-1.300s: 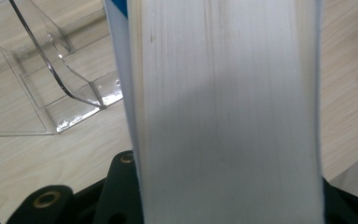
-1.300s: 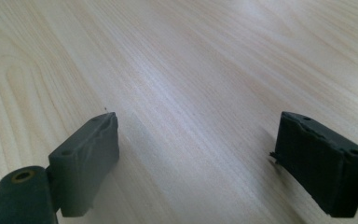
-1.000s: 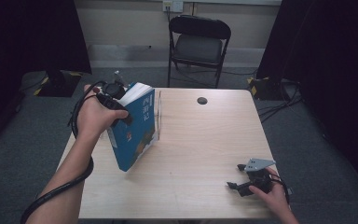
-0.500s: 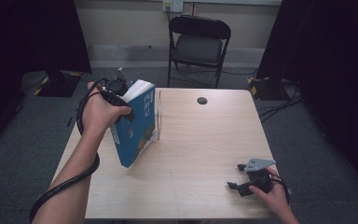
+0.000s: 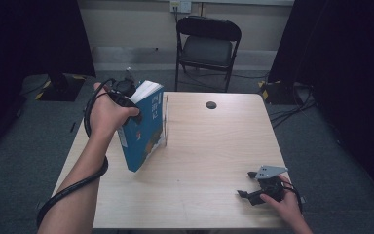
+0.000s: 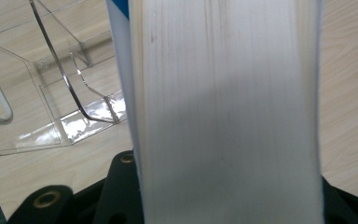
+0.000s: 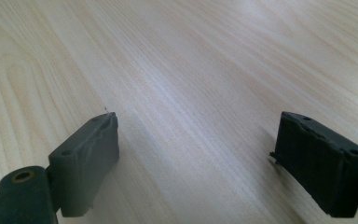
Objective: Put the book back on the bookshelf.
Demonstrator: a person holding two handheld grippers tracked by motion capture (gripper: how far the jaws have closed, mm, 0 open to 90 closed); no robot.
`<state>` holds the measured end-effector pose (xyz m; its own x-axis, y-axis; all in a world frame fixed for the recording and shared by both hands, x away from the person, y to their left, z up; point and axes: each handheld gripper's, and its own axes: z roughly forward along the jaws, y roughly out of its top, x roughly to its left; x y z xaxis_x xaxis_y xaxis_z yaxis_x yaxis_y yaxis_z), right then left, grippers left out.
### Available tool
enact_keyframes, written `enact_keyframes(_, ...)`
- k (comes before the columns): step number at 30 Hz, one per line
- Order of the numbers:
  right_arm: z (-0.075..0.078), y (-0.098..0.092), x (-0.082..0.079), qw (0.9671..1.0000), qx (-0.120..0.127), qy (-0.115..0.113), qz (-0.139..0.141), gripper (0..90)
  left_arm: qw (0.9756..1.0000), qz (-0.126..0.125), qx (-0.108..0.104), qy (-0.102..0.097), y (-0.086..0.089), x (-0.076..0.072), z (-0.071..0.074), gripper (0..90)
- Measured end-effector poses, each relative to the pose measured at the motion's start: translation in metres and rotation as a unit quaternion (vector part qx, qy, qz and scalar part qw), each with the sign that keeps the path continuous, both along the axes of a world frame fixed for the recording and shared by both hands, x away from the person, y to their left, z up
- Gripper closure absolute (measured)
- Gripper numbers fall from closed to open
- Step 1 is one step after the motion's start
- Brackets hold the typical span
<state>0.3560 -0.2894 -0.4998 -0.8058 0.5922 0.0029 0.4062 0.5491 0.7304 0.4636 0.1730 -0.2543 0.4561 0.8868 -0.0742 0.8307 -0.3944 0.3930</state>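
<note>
Your left gripper (image 5: 126, 92) has its jaws clamped across the thickness of the blue book (image 5: 143, 127), gripping at the upper end. The book hangs tilted above the bench's (image 5: 214, 156) far-left area, long axis running down and toward you, page edge (image 6: 223, 112) facing the left gripper view's camera. The clear acrylic book stand (image 5: 165, 122) sits just beside the book, on its far-right side; I can't tell whether they touch. What matters next, I'd say: the stand's slot lies right of the book's low end, so swing the book upright first. Your right gripper (image 5: 259, 187) rests near the bench's near-right corner, jaws open and empty, well apart from both.
</note>
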Motion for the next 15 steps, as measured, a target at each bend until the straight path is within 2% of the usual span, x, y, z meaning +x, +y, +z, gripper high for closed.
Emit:
enact_keyframes(2, 0.0, 0.0001, 0.0, 1.0, 0.0, 0.0, 0.0, 12.9, 1.0, -0.008, 0.003, -0.001, 0.0001, 0.0018, -0.0003, 61.7)
enact_keyframes(3, 0.0001, 0.0001, -0.0001, 1.0, 0.0, 0.001, -0.001, 12.9, 1.0, 0.007, -0.002, 0.002, -0.0008, 0.002, -0.0013, 61.7)
enact_keyframes(11, 0.0, 0.0, 0.0, 1.0, 0.0, 0.0, 0.0, 12.8, 0.9998, 0.015, -0.01, 0.01, 0.0003, 0.0081, -0.0044, 61.7)
enact_keyframes(15, 0.0, 0.0, 0.0, 1.0, 0.0, 0.0, 0.0, 12.9, 0.9998, 0.018, -0.008, 0.005, 0.0003, 0.0098, -0.0039, 61.7)
